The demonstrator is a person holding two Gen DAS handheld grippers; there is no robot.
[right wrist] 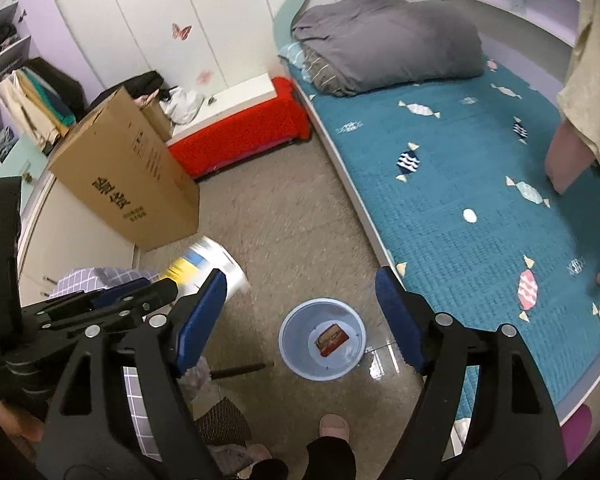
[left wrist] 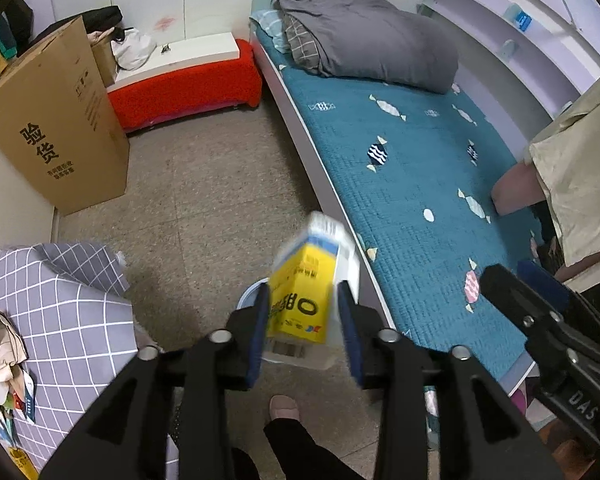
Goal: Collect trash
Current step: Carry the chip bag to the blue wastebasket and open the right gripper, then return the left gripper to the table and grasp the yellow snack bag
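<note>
Blue quilted bed (right wrist: 480,208) runs beside the grey floor (right wrist: 292,232). Below, a round bin (right wrist: 296,360) holds a red packet (right wrist: 332,338). Left fingers (left wrist: 262,316) stand loose around the yellow-and-white box (left wrist: 304,292). Right fingers (right wrist: 396,316) are spread wide, with nothing between them.

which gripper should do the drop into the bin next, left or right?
Left. The yellow carton sits between the left gripper pads, with the blue bin rim showing just beneath it. The right gripper is open with nothing between its pads, so it has nothing to drop.
</note>
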